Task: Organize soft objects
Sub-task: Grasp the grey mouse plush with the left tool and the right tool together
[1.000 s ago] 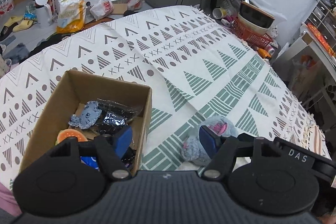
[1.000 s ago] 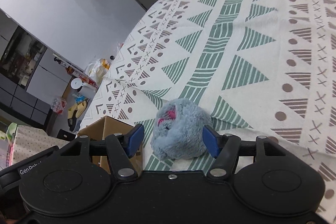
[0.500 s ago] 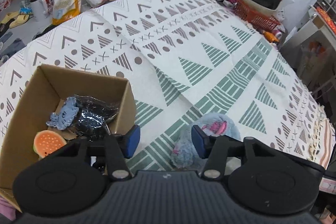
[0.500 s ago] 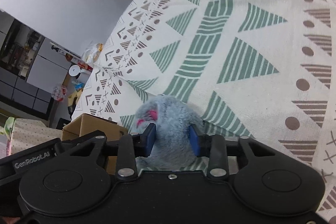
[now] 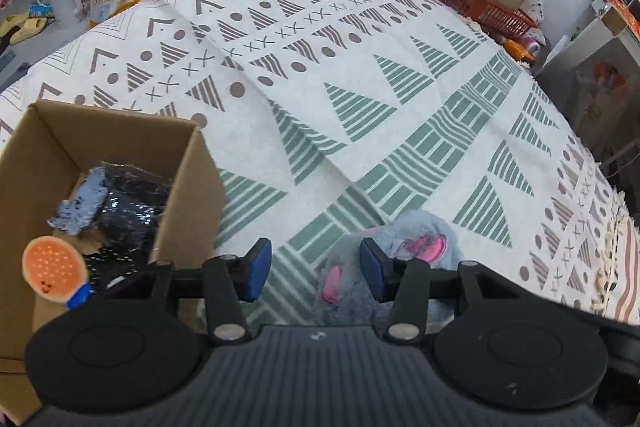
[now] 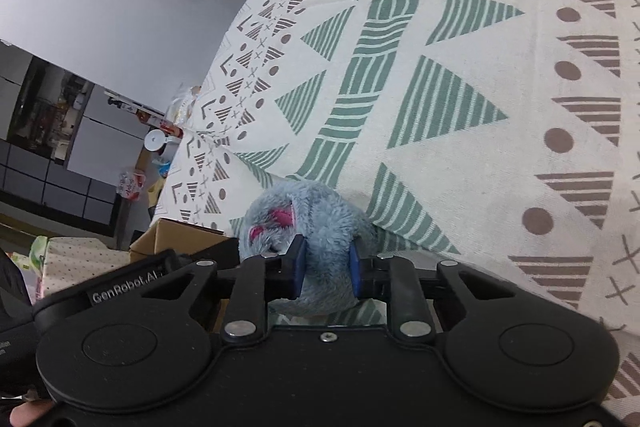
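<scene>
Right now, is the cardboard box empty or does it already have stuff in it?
Not empty. The cardboard box is open-topped and holds an orange toy, a grey-blue cloth and a dark shiny bundle.

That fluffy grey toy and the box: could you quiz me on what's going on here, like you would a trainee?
1. True or false: the right gripper is shut on the grey plush toy.
2. Which gripper has open jaws with nothing between them?
3. Name one thing lying in the cardboard box.

Key
1. True; its blue pads squeeze the fur.
2. The left gripper; the toy lies behind its right finger, on the patterned cloth.
3. The orange toy, or the dark crumpled bundle.
</scene>
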A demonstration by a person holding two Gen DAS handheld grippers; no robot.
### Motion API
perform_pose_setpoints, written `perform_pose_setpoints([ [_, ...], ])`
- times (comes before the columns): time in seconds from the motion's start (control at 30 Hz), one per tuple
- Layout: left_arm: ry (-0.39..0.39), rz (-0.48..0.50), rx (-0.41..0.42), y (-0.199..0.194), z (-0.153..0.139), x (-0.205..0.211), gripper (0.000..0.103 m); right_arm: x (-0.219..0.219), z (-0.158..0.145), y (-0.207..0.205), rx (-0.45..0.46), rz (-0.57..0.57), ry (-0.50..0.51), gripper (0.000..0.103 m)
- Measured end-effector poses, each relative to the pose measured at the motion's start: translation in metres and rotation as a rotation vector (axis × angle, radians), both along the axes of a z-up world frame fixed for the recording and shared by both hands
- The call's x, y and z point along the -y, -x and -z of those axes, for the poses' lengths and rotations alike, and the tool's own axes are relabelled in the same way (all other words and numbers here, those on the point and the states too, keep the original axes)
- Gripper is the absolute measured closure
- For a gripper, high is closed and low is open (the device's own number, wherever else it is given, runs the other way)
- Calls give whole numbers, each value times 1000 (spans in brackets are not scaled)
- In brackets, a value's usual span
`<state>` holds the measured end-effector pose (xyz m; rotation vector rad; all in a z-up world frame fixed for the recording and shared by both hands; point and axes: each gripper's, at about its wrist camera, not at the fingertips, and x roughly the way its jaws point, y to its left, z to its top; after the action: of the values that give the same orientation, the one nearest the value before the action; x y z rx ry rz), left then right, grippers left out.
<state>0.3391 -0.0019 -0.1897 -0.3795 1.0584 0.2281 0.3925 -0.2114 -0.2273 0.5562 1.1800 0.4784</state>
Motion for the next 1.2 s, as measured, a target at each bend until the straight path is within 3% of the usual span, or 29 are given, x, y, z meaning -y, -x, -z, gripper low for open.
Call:
perform_pose_setpoints([
  [0.27, 30, 6, 56, 0, -13, 8, 54, 5, 1, 0, -21, 21, -2, 82],
  [0.33, 17, 50, 8, -7, -7, 18, 55, 7, 2, 0, -34, 32, 6, 82],
  [0.47, 62, 78, 27, -11, 2, 23, 54, 12, 5, -1, -58, 53, 20, 84],
  [0.6, 178, 100, 10, -12, 2, 24, 54, 14, 5, -1, -71, 71, 23, 85],
  [0.7, 161, 120, 28, -7, 3, 28, 54, 16, 5, 1, -78, 92, 16, 87],
  [0.8, 165, 90, -3, -7, 17, 22, 64, 18, 7, 4, -91, 126, -10, 89],
  [1.0, 213, 86, 39, 10, 7, 13, 68, 3, -21, 10, -31, 97, 78, 90],
  [1.2, 272, 78, 70, 22, -13, -1, 68, -2, -47, 21, -4, 114, 80, 90],
])
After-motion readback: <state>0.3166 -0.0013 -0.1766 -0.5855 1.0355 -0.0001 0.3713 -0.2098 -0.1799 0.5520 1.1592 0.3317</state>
